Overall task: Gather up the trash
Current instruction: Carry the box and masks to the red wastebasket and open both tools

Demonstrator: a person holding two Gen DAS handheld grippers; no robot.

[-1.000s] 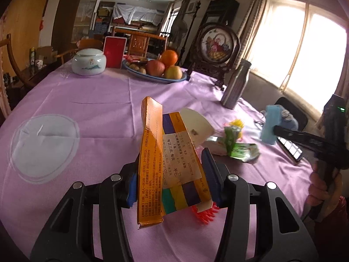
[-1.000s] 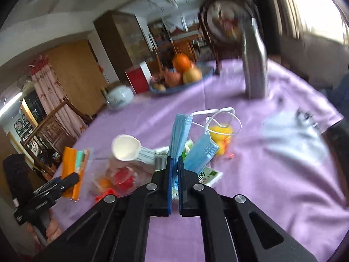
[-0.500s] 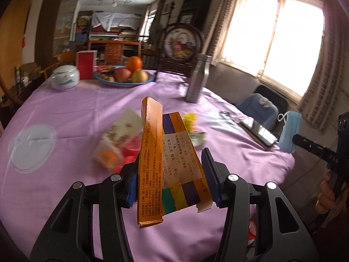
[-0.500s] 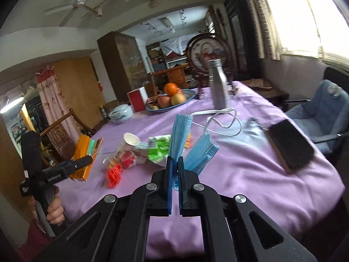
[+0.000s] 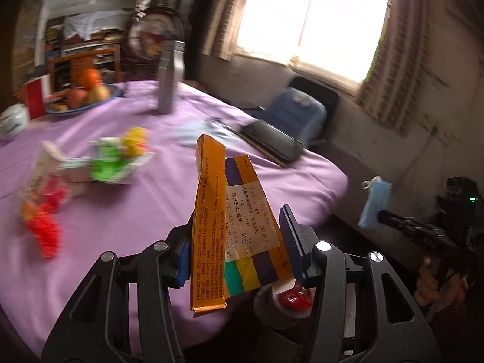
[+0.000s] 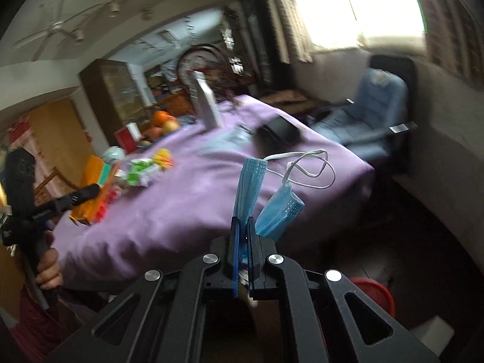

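Here, a flattened orange medicine box (image 5: pixel 230 230) with a white label is clamped upright between the blue pads of the left tool (image 5: pixel 239 251), held above the near edge of the worktop (image 5: pixel 127 211). A blue face mask (image 6: pixel 251 190) is pinched in the right tool (image 6: pixel 243 236), whose jaws are pressed together on it; its white ear loops (image 6: pixel 314 169) are seen curling toward two o'clock.

In the left wrist view, the mask appears small at three o'clock, hanging from the right tool's tip beyond the worktop's edge, with a hand (image 5: pixel 429 284) gripping the handle below. Under the box, at five o'clock, a red item inside a round container (image 5: pixel 284 305) is glimpsed. More litter, green (image 5: pixel 112 163), yellow and red (image 5: pixel 45 233) wrappers, is blurred at nine to ten o'clock on the purple cloth.

In the right wrist view alone, a red bucket (image 6: pixel 378 296) is shown on the floor at four o'clock, and the box is seen side-on at nine o'clock. A steel bottle (image 6: pixel 205 106), a fruit bowl (image 5: pixel 81 99) and a dark flat device (image 5: pixel 272 145) are shared by both views.
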